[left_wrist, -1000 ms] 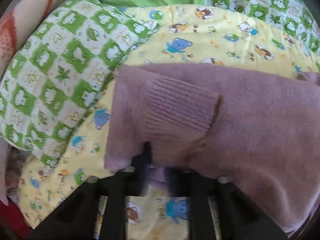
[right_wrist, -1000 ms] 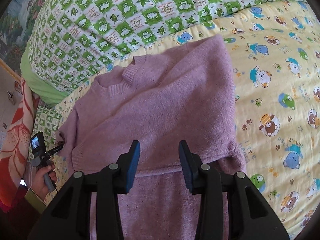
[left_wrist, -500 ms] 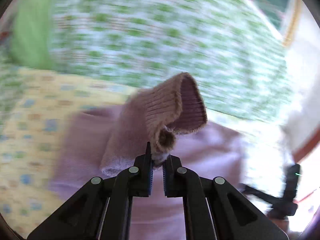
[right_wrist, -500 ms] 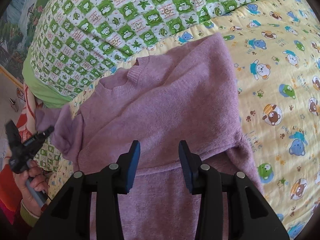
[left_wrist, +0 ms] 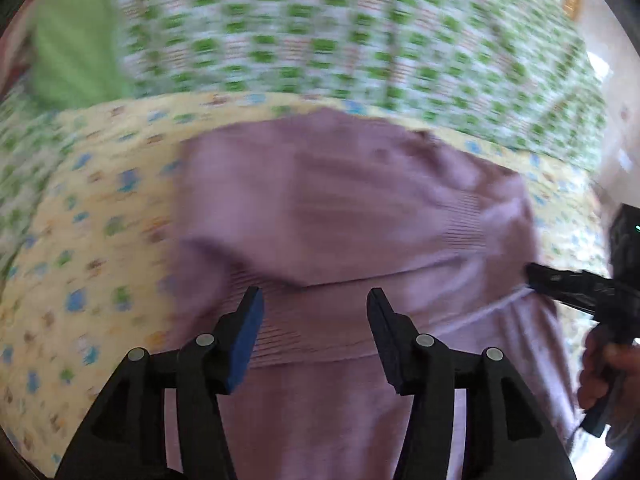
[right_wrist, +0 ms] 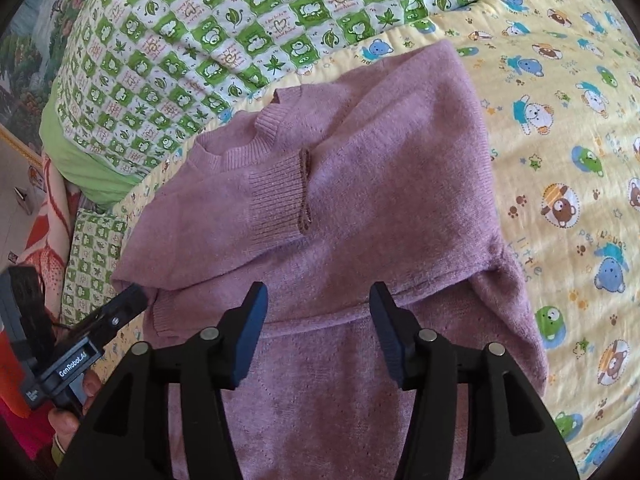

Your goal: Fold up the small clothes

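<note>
Mauve knitted wool sweater (right_wrist: 360, 208) lies flat on the yellow cotton sheet printed with cartoon bears (right_wrist: 568, 128), just below the green-and-white checked quilt (right_wrist: 224, 28); both sleeves are folded across its chest, the ribbed cuff (right_wrist: 280, 196) of one resting near the neckline. Left gripper (left_wrist: 315, 322) hovers over the sweater's lower half, its jaws just opened and standing wide with nothing between them; the right gripper (right_wrist: 318, 318) hangs over the sweater's hem, its jaws just opened wider too, pads clear of the knit and holding nothing.
</note>
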Motion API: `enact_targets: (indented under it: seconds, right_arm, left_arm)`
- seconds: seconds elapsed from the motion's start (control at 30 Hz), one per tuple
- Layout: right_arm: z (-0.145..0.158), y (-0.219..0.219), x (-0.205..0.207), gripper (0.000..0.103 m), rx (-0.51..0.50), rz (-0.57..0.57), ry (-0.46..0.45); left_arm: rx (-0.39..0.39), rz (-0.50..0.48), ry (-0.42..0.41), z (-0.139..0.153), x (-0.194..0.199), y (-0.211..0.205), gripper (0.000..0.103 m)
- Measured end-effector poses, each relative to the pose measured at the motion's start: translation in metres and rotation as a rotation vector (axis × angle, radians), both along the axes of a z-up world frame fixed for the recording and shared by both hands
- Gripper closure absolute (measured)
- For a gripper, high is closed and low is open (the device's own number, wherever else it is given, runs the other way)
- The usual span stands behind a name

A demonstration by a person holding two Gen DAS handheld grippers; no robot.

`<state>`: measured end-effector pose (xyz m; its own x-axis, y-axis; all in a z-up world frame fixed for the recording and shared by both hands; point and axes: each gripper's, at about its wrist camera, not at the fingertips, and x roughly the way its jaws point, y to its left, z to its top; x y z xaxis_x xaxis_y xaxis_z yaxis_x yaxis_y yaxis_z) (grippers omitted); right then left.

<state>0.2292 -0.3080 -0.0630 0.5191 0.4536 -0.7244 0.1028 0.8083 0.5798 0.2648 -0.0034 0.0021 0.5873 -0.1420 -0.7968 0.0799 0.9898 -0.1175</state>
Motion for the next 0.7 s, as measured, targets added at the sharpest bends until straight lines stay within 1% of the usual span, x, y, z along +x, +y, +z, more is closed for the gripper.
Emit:
enact_targets:
  seconds: [0.1, 0.17, 0.27, 0.37, 0.4, 0.43, 0.47, 0.5, 0.57, 0.6, 0.63, 0.67, 0.7]
  right_arm:
    - [-0.003, 0.007, 0.013, 0.049, 0.019, 0.011, -0.009]
    - [-0.008, 0.011, 0.026, 0.049, 0.041, 0.004, -0.01]
    - [-0.023, 0.019, 0.051, 0.049, 0.09, -0.019, 0.027]
    - [-0.037, 0.03, 0.071, 0.049, 0.113, -0.038, 0.06]
    - [-0.036, 0.035, 0.074, 0.054, 0.117, -0.029, 0.058]
    - [-0.03, 0.041, 0.078, 0.066, 0.11, -0.005, 0.047]
    - [-0.02, 0.046, 0.079, 0.094, 0.101, 0.025, 0.028]
    - [-0.005, 0.05, 0.078, 0.094, 0.098, 0.049, -0.008]
    - [0.037, 0.047, 0.066, 0.094, 0.155, 0.09, -0.129]
    - [0.061, 0.04, 0.054, 0.095, 0.176, 0.105, -0.203]
    - [0.084, 0.031, 0.041, 0.095, 0.175, 0.11, -0.273]
    - [0.103, 0.018, 0.027, 0.095, 0.15, 0.105, -0.336]
    - [0.112, 0.01, 0.018, 0.095, 0.12, 0.094, -0.362]
  left_arm:
    - [0.023, 0.137, 0.06, -0.019, 0.001, 0.052, 0.049]
    - [0.033, 0.17, 0.075, -0.027, 0.003, 0.068, 0.049]
    - [0.062, 0.179, 0.089, -0.039, 0.014, 0.073, 0.049]
    - [0.1, 0.199, 0.104, -0.054, 0.032, 0.063, 0.048]
    - [0.115, 0.211, 0.112, -0.058, 0.039, 0.058, 0.048]
    - [0.127, 0.226, 0.117, -0.062, 0.044, 0.057, 0.049]
    - [0.127, 0.235, 0.113, -0.062, 0.047, 0.056, 0.049]
    - [0.133, 0.248, 0.103, -0.061, 0.05, 0.054, 0.049]
    - [0.155, 0.269, 0.098, -0.063, 0.048, 0.054, 0.049]
    - [0.16, 0.277, 0.097, -0.064, 0.049, 0.054, 0.049]
    - [0.168, 0.29, 0.099, -0.066, 0.05, 0.054, 0.048]
    - [0.174, 0.302, 0.103, -0.067, 0.05, 0.054, 0.048]
    - [0.172, 0.311, 0.108, -0.069, 0.05, 0.054, 0.048]
